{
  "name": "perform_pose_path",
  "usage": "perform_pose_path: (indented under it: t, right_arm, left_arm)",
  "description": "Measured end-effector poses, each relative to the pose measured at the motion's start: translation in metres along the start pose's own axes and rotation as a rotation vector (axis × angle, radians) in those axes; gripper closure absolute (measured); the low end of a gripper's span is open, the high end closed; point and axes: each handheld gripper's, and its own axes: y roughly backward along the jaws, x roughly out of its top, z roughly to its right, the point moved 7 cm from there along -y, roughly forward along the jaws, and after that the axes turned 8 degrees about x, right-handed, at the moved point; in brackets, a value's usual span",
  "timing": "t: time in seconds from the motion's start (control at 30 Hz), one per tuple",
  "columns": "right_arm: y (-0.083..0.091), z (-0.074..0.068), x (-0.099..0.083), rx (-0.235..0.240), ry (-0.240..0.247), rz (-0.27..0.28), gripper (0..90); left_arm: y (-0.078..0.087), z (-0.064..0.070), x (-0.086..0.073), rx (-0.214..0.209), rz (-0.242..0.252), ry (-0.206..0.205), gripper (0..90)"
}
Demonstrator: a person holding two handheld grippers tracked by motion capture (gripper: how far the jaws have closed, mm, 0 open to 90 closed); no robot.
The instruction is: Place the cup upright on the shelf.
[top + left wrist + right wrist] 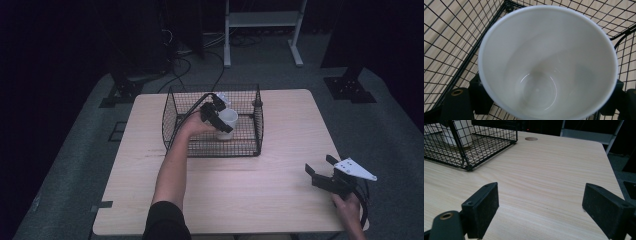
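The left gripper (pixel 218 116) is reaching into the black wire basket (pixel 172 107), and it has the white cup (pixel 229 120) between its jaws, one pad pressed to each side of the cup's wall, so it is clamped on the cup. From the left gripper view we look straight down the cup's empty bowl (pixel 541 75), mesh and pale wood beyond it, which says the cup is upright and gripped from above, by the rim end. Whether it already sits on the basket floor or hangs just over it, I cannot tell. The left forearm stretches forward from the near edge, wrist bent over the basket's near wall so the tool clears the wire. Over on the right, the right gripper (pixel 321 171) is parked near the table's (pixel 280 195) near right corner, well apart from the basket, jaws spread wide with nothing between them, hand low, pointing loosely toward the basket: waiting, by the look of it.
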Motion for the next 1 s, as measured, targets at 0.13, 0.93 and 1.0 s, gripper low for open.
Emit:
perform_pose_path:
  t: [0.13,0.93,1.0]
  right_arm:
    - [0.0,0.0,0.0,0.0,-0.002,0.0,13.0]
    - [0.0,0.001,0.0,-0.003,-0.003,0.003,13.0]
    - [0.0,0.001,0.0,-0.002,-0.003,0.003,13.0]
  left_arm:
    - [0.0,0.001,-0.004,0.005,0.0,0.001,18.9]
    - [0.02,0.002,0.0,0.049,0.051,0.011,8.0]
    - [0.022,0.003,0.001,0.048,0.055,0.009,8.0]
